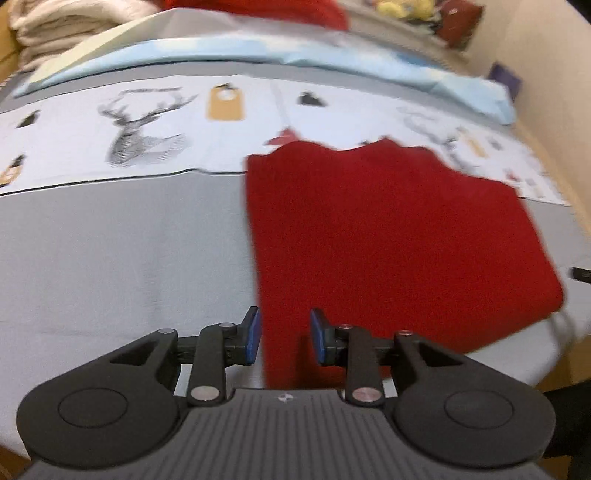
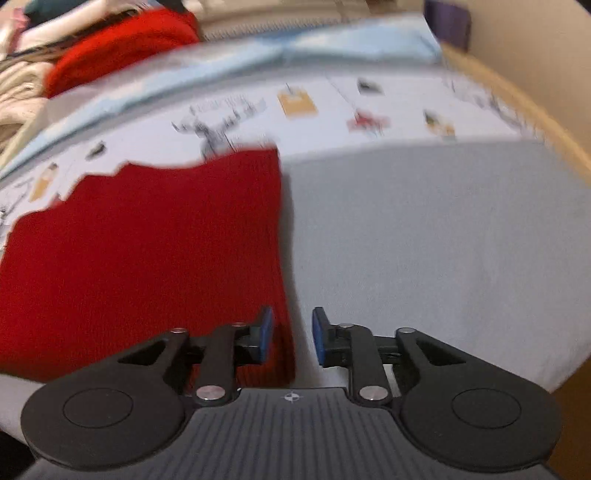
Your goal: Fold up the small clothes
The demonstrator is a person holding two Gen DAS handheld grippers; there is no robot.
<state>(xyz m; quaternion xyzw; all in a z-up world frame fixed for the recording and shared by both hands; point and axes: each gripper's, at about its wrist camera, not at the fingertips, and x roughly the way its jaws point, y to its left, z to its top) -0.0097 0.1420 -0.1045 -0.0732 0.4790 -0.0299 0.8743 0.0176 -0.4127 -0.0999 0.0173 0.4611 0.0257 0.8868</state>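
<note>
A small red knitted garment [image 1: 388, 236] lies flat on the grey sheet [image 1: 122, 258]. In the left wrist view its left edge runs down under my left gripper [image 1: 285, 338]. That gripper's blue pads [image 1: 253, 334] stand apart above the cloth and do not press on it. In the right wrist view the same red garment [image 2: 147, 251] fills the left side, and its right edge passes beneath my right gripper [image 2: 292, 336]. Its pads [image 2: 319, 336] also stand apart and clamp nothing. Both views are blurred.
Behind the garment lies a white printed cloth with deer heads [image 1: 144, 136], then a light blue cloth [image 1: 258, 55]. Further back sit a red pile [image 2: 122, 48] and cream blankets [image 1: 55, 26]. A wooden bed edge [image 2: 517, 103] and a wall bound the right side.
</note>
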